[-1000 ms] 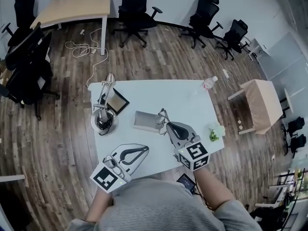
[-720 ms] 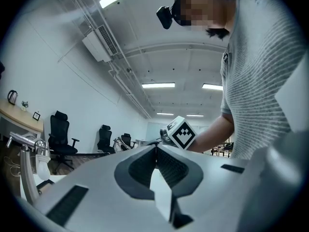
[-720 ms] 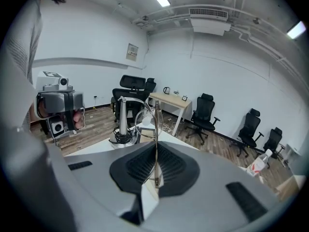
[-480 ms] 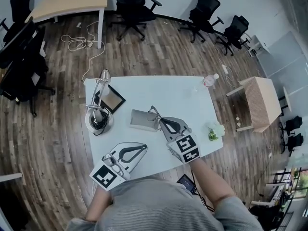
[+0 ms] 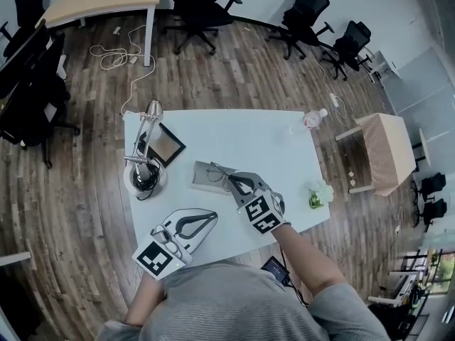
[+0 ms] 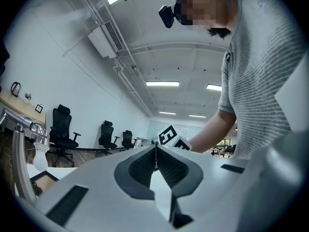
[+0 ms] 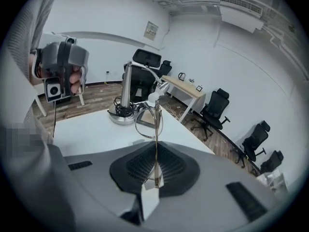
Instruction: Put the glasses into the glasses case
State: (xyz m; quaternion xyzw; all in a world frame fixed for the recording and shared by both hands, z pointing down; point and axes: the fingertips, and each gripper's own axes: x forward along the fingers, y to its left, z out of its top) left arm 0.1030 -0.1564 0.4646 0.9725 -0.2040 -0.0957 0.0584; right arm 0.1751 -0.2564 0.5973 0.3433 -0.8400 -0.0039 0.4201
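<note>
Both pairs of jaws are together: the left gripper (image 5: pixel 213 219) pinches nothing at the lower left of the frame, while the right gripper (image 5: pixel 231 184) is clamped on the thin frame of the glasses (image 7: pixel 148 121), right over the grey glasses case (image 5: pixel 201 179) mid-frame on the bench (image 5: pixel 270 144). Best now, I'd say, to level the lenses with the case, lower gently until they rest inside, and only then release.
</note>
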